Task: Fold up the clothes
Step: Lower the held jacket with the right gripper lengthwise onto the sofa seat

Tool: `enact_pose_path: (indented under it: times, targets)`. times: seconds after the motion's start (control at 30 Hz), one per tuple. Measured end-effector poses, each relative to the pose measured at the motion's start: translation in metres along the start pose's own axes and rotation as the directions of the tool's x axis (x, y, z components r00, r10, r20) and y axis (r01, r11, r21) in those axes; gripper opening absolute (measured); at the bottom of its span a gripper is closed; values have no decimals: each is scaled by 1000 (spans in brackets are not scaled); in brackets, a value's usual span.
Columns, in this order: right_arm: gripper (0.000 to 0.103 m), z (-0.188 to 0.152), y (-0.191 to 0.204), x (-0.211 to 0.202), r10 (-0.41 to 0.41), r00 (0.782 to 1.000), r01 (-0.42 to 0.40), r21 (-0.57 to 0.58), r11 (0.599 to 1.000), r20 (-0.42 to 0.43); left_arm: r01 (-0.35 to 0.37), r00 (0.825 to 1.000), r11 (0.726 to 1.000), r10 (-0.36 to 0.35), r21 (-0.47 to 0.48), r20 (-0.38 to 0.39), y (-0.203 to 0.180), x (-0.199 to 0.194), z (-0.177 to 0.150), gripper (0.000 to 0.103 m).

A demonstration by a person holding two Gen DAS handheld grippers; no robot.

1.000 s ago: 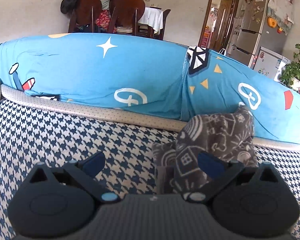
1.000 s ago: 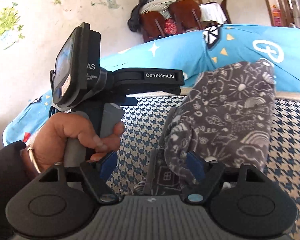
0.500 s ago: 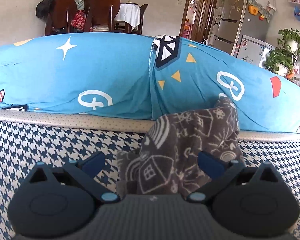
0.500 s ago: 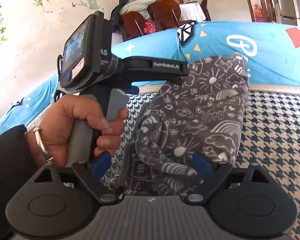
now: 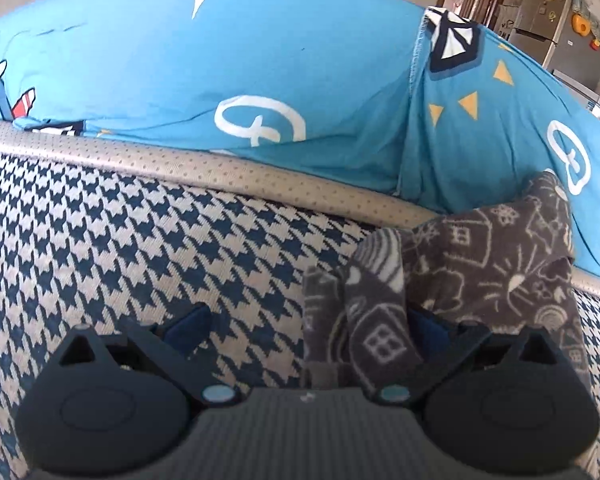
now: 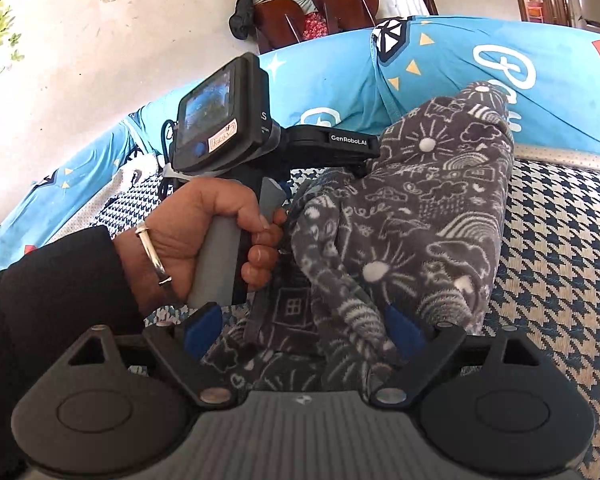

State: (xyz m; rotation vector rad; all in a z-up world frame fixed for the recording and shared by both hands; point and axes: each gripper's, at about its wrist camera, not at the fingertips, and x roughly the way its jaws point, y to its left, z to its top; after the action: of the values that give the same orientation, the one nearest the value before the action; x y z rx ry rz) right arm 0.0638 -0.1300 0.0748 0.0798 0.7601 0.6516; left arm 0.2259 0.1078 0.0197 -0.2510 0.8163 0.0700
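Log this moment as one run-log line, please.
step: folding | item: grey patterned garment bunched on checked cover | left gripper: open | right gripper: open, garment between jaws | backdrop: blue bedding

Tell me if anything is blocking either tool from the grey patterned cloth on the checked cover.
Nothing visible does. The grey cloth already lies between the open fingers of the right tool, and one fold of it sits inside the left tool. Only the checked cover lies under it; the blue cushion is behind.
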Motion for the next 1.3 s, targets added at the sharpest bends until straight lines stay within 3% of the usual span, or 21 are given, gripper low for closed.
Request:
enact_pose_path:
  times: [0.17,0.43,0.67,0.8,1.1,1.3]
  targets:
    - [89,0,0,1,2,1000,-2,-8,1000,-9,-41,999,998,39,49,38,-5,1,-8,103]
    - [89,-1,-2,-10,-13,1000,14,-34,999,22,-31,999,999,32,-15,44,-3,-24,-1,103]
    - [89,-6,1,-26,-70,993,75,-58,995,90,30,997,997,-35,73,68,-20,-67,-16,103]
    - [89,-15,7,-37,-119,986,127,-67,990,114,27,998,989,-36,144,60,-29,-85,-35,103]
    - [89,-52,6,-83,-217,966,212,49,976,138,-5,998,983,-5,183,55,-21,-99,-63,103]
    - [89,-75,-11,-99,-303,947,282,175,943,107,30,999,994,-33,108,25,-5,-92,-67,103]
